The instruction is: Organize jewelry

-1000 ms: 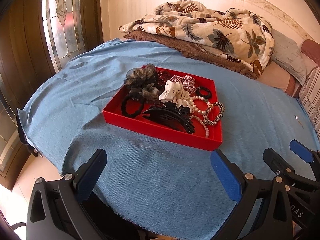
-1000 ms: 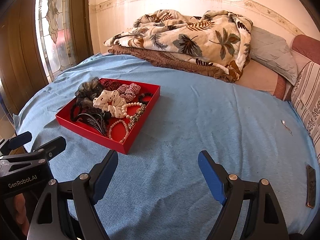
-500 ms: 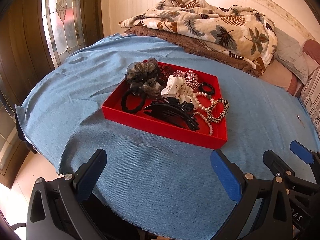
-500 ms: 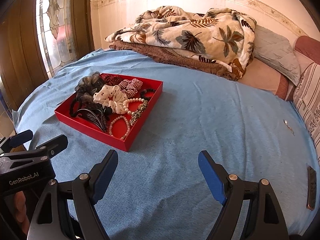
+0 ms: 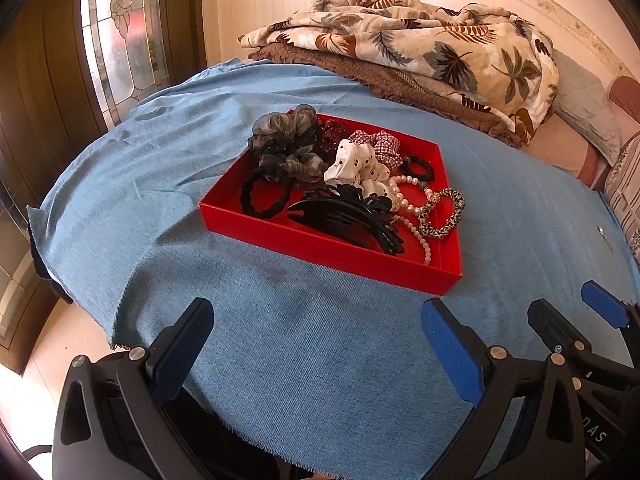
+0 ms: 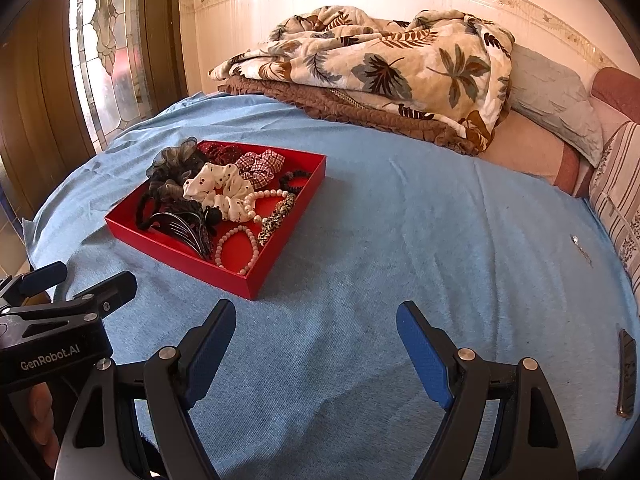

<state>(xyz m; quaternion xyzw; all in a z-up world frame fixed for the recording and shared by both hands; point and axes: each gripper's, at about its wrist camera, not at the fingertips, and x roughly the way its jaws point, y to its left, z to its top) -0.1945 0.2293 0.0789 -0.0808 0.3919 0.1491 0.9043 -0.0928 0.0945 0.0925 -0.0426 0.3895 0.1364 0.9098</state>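
A red tray sits on the blue bedspread. It holds a grey organza scrunchie, a white dotted scrunchie, a black claw clip, a black hair tie, pearl bracelets and a leopard-print bracelet. My left gripper is open and empty, near the bed's front edge, short of the tray. My right gripper is open and empty, in front and to the right of the tray; it also shows at the left wrist view's right edge.
A leaf-print blanket on a brown one lies at the back, with pillows to the right. A small metal piece and a dark flat object lie at the bed's right. A stained-glass door stands left.
Both grippers have moved forward a little toward the tray, which now looks closer and lower in both views. Both stay open. Nothing in the tray has moved.
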